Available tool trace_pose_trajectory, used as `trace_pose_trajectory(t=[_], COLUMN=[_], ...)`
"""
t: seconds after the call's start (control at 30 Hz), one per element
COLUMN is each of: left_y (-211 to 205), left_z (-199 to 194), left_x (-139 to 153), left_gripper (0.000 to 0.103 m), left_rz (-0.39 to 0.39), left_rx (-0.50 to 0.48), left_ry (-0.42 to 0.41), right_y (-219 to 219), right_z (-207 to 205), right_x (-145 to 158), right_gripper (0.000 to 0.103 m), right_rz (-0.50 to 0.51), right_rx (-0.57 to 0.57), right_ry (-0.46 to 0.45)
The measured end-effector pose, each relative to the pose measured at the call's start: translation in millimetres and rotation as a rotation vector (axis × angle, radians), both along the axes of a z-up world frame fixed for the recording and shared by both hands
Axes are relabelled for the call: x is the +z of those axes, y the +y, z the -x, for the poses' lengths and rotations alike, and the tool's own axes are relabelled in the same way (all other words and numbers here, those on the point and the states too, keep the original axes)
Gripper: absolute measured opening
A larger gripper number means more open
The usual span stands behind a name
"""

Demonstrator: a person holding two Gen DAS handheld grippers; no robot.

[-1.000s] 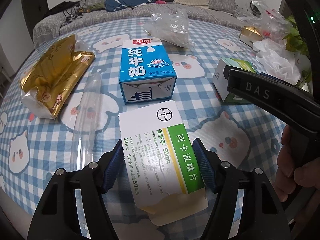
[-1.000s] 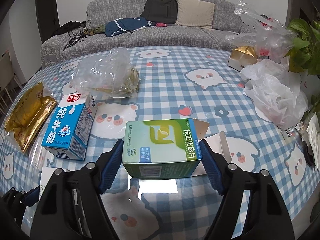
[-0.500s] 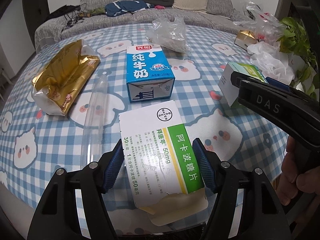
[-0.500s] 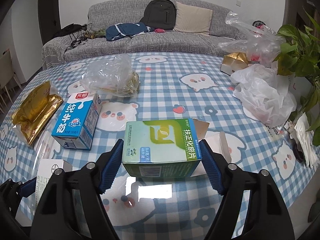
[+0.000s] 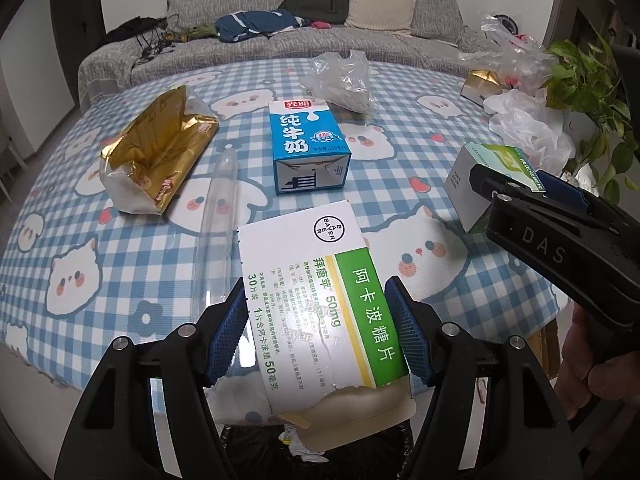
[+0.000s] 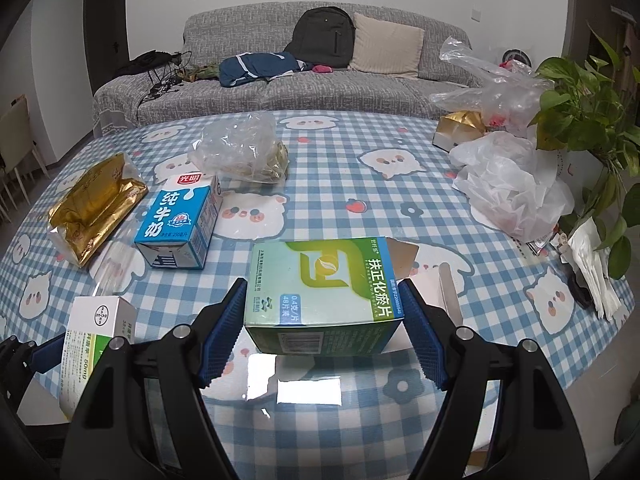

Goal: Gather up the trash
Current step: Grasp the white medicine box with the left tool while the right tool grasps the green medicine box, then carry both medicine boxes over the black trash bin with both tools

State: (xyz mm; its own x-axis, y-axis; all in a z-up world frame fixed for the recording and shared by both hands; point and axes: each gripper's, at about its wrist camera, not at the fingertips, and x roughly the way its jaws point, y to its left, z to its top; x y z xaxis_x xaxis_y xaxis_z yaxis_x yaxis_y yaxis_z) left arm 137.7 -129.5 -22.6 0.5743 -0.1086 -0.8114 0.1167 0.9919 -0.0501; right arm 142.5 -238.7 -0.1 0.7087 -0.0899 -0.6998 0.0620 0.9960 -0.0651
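White-green medicine box (image 5: 320,300) and green box (image 6: 324,280), each held aloft.

A backpack (image 6: 324,36) and pillow (image 6: 387,46) rest on the grey sofa (image 6: 440,60).

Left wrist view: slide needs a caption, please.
Left hand-held gripper clamps a white-and-green medicine box past the checkered table edge.

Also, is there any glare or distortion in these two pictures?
Left wrist view: glare washes out some print on the white medicine box; fisheye bends the table. Right wrist view: a bright lamp reflection sits on the glossy tabletop below the green medicine box.
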Motion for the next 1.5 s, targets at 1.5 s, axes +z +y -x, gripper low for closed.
trace_pose_trajectory(t=[1.5], left_y=[31], left_z=[131], left_x=[-16], left_gripper=[0.067], left_rz=[0.043], left_rx=[0.058], left_ry=[0.0], right_y=[9], right_z=[153], right_x=[7], right_gripper=[0.072], right_rz=[-0.014], right_rx=[0.06], right_ry=[-0.054])
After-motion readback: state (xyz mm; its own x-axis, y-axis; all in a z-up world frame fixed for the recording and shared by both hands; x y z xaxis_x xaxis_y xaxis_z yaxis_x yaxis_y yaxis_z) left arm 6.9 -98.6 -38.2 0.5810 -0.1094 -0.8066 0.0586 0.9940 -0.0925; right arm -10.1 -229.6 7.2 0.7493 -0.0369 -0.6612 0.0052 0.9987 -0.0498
